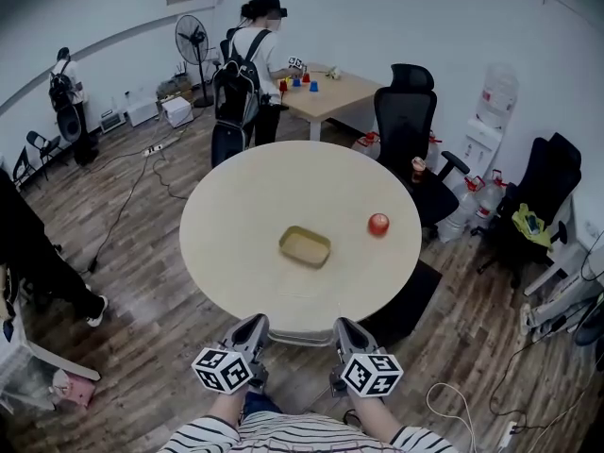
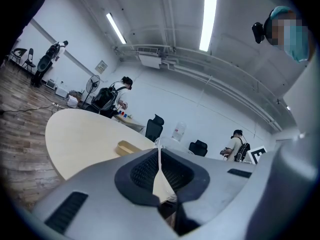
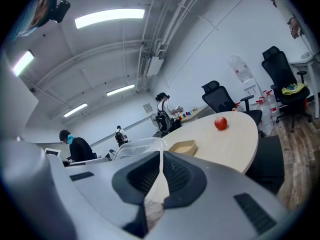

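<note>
Grey left tongs [image 1: 252,326] and right tongs [image 1: 345,327], each pressed together on nothing, hang at the tabletop's [image 1: 236,253] 6 o'clock edge. Mid-tabletop lies a tan tray [image 1: 305,246], empty. An apple [image 1: 378,224] sits apart at its 3 o'clock.

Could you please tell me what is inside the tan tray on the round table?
Nothing shows inside the tray; its bare floor is visible. Its near wall hides a thin strip of that floor.

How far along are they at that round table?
Done: nothing visibly; apple and tray lie apart on the table. In hand: nothing; left gripper and right gripper are shut, empty, flanking a clear box at the near edge. Left: everything, it seems.
</note>
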Motion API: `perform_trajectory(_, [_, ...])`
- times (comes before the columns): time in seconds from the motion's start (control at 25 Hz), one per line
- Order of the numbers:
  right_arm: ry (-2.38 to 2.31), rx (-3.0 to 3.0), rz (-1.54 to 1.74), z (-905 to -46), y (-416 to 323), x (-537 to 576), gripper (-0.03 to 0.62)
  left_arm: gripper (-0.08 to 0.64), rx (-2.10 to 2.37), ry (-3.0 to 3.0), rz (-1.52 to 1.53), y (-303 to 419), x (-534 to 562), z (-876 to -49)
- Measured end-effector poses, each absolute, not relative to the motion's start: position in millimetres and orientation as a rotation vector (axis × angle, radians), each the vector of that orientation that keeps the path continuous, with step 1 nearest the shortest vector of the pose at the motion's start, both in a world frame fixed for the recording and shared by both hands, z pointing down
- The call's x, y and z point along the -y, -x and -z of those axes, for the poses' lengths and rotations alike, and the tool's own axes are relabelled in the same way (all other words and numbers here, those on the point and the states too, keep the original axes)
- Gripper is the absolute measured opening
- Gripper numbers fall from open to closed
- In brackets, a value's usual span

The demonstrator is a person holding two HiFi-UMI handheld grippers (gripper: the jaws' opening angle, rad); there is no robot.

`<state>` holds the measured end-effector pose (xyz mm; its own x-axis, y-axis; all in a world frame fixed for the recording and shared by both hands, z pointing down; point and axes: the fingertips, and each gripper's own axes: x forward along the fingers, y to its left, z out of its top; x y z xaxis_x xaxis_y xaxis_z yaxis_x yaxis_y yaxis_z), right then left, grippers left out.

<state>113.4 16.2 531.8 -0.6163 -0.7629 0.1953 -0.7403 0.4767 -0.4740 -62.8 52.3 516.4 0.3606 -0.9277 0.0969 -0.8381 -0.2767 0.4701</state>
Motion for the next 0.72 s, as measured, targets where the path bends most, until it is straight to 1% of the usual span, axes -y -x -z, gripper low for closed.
perform_trajectory(0.4, [1.367, -2.658, 0.832, -533, -128, -31, 0.040, 0.038, 1.533, -2.184, 0.261, 48, -67, -517])
perform_trajectory(0.72, [1.373, -2.662, 0.843, -540, -127, -35, 0.040, 0.038, 1.525, -2.180, 0.256, 49, -70, -523])
